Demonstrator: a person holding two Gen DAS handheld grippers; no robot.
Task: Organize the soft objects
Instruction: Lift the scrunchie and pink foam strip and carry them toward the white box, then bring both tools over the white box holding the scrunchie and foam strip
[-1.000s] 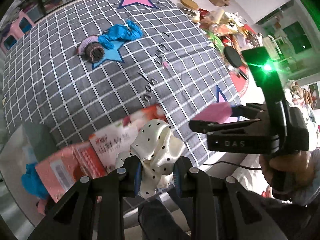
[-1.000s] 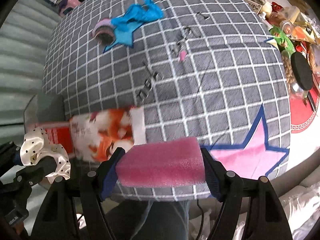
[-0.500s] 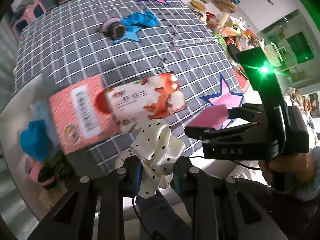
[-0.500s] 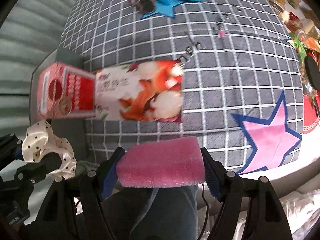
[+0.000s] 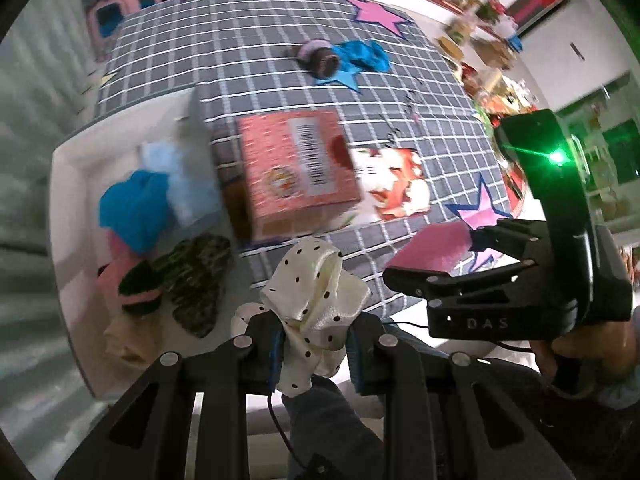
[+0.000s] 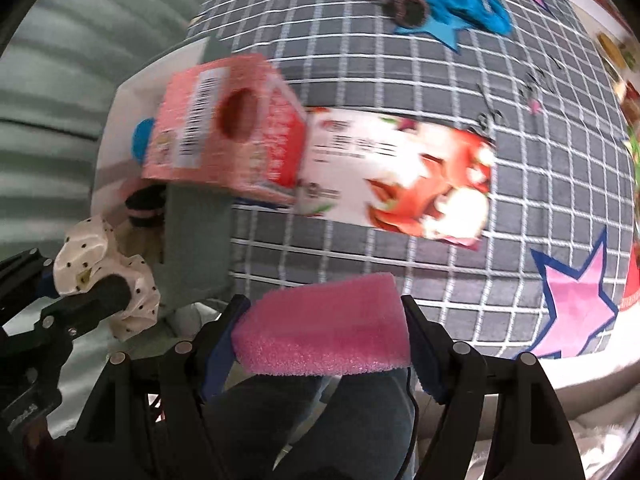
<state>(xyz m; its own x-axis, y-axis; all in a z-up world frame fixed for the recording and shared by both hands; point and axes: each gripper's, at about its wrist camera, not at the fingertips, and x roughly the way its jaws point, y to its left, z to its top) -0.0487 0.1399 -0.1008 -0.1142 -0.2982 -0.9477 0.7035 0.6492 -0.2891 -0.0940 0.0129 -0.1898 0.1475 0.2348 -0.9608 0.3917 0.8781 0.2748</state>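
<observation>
My left gripper is shut on a cream scrunchie with black dots, seen again at the left of the right wrist view. My right gripper is shut on a pink foam sponge, which also shows in the left wrist view. Both hover off the near edge of the checked tablecloth. A white bin at the left holds blue, pink, dark and beige soft items.
A red carton and a white-red packet lie on the cloth by the bin. Farther off lie a blue cloth and a round purple-dark item. Clutter lines the far right edge. A hand holds the right gripper.
Both grippers have swung leftward together with their loads. The white bin with soft items has come into view and the carton and packet have shifted toward the middle.
</observation>
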